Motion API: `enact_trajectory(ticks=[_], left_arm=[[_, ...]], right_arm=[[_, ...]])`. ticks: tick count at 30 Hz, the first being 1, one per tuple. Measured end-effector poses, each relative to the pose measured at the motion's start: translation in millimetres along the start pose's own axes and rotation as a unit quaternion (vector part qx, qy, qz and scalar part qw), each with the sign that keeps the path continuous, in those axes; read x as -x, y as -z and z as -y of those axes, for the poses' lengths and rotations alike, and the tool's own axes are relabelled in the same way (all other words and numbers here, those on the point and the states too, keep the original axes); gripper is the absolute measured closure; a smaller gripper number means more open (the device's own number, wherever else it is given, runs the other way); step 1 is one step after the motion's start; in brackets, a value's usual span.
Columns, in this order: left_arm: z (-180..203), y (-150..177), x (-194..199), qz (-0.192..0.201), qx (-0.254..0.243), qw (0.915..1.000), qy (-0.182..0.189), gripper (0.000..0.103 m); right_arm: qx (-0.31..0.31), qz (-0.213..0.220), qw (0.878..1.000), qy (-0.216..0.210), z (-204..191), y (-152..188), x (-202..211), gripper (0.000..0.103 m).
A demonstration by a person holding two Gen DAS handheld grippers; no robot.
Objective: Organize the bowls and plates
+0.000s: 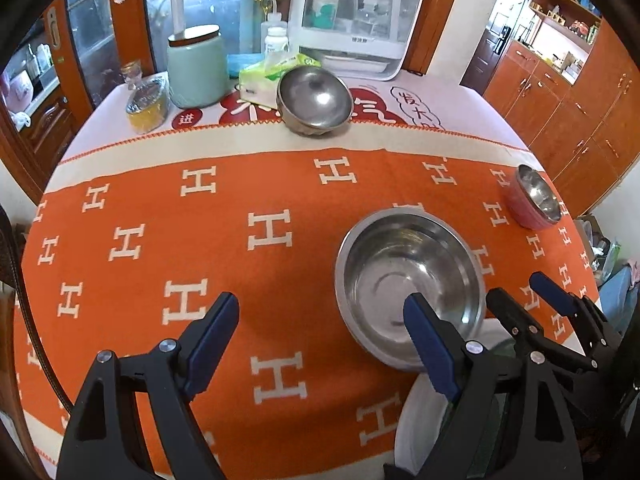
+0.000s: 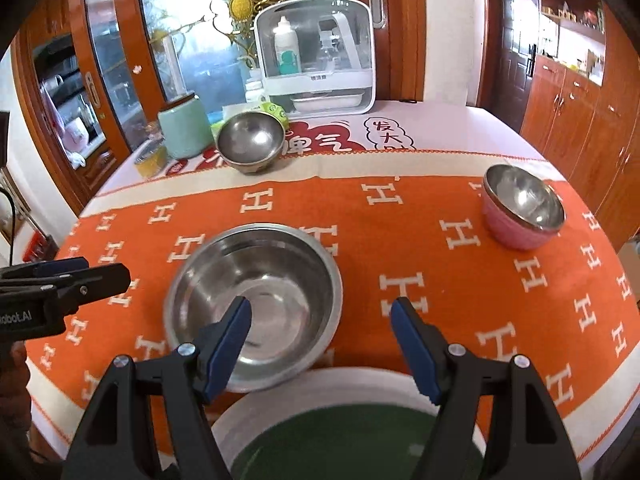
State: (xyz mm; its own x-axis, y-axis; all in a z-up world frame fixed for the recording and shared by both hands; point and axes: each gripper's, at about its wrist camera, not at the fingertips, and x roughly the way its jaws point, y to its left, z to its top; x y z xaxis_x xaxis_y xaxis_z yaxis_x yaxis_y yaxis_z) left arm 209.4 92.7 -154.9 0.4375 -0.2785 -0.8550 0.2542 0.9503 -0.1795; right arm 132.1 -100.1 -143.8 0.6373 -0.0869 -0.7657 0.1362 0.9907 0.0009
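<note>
A large steel bowl (image 1: pixel 408 284) (image 2: pixel 256 300) stands on the orange cloth near the front. A white plate with a green centre (image 2: pixel 344 432) (image 1: pixel 416 428) lies just in front of it at the table edge. A pink bowl with a steel inside (image 1: pixel 534 200) (image 2: pixel 520 208) stands to the right. A second steel bowl (image 1: pixel 314 100) (image 2: pixel 250 140) stands at the back. My left gripper (image 1: pixel 320 320) is open and empty, left of the large bowl. My right gripper (image 2: pixel 320 316) is open and empty, above the plate; it also shows in the left wrist view (image 1: pixel 520 292).
At the back stand a mint canister (image 1: pixel 196 68) (image 2: pixel 184 130), a glass jar (image 1: pixel 146 104), a tissue pack (image 1: pixel 268 76), bottles and a white dish cabinet (image 1: pixel 352 20) (image 2: pixel 316 60). Wooden cupboards (image 2: pixel 580 120) line the right side.
</note>
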Motion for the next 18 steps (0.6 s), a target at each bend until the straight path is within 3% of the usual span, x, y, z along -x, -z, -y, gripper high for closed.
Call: enact_trajectory(ticks=[9, 13, 18], left_arm=[[-2, -2, -50, -0.067, 0.019, 0.9975, 0.011, 0.02], [0, -1, -66, -0.087, 0.018, 0.9959, 0.018, 0.02], [6, 0, -78, -0.104, 0.017, 0.9938, 0.035, 0.029]], right_arm=[[-0.005, -0.045, 0.999, -0.012, 6, 0, -37, 0.036], [-0.003, -0.061, 0.998, -0.018, 5, 1, -50, 0.046], [-0.006, -0.073, 0.997, -0.023, 6, 3, -56, 0.061]])
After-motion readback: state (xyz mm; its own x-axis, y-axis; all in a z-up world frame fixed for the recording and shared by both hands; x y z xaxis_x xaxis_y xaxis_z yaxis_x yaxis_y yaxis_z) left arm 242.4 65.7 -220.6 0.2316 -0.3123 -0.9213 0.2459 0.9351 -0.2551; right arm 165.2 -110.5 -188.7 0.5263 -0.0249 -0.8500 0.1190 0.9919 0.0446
